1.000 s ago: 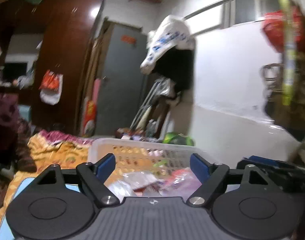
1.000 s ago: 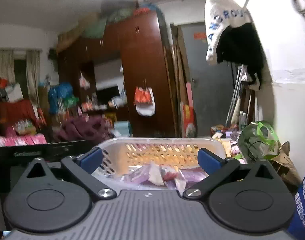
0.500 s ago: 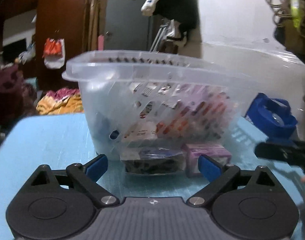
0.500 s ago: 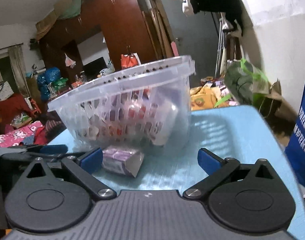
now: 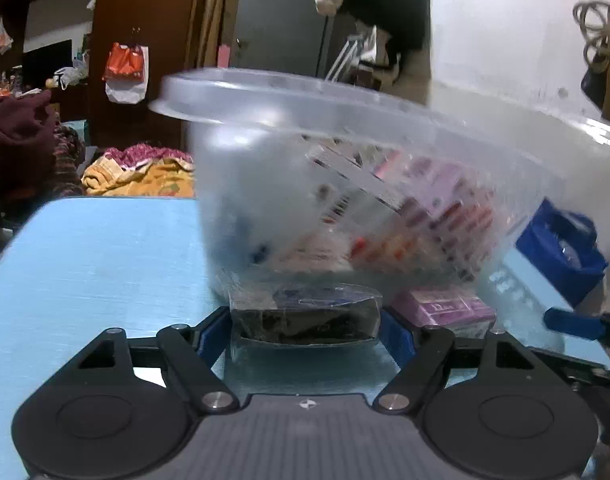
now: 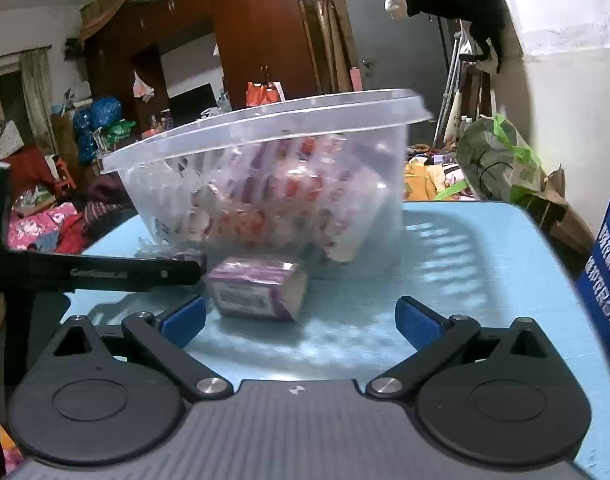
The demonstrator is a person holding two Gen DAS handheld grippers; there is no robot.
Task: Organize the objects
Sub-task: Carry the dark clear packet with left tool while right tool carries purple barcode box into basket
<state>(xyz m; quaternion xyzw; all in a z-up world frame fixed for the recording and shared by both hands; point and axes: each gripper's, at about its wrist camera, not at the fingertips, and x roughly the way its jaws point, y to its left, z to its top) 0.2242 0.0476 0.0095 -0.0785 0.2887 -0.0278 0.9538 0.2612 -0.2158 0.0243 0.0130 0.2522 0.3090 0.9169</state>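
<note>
1. Low in the left wrist view, the left gripper (image 5: pixel 305 330) has just been closing around a dark packet (image 5: pixel 305 318); the blue pads sit at its ends, contact looks likely.
2. Only the right wrist view shows the right gripper (image 6: pixel 301 316), jaws spread wide with nothing between them, and the purple packet (image 6: pixel 257 288) lying just ahead, left of centre.
3. Centre frame in both, the clear basket (image 6: pixel 265 128) stands on the blue table (image 6: pixel 485 260); its contents blur behind the plastic, labels unreadable.
</note>
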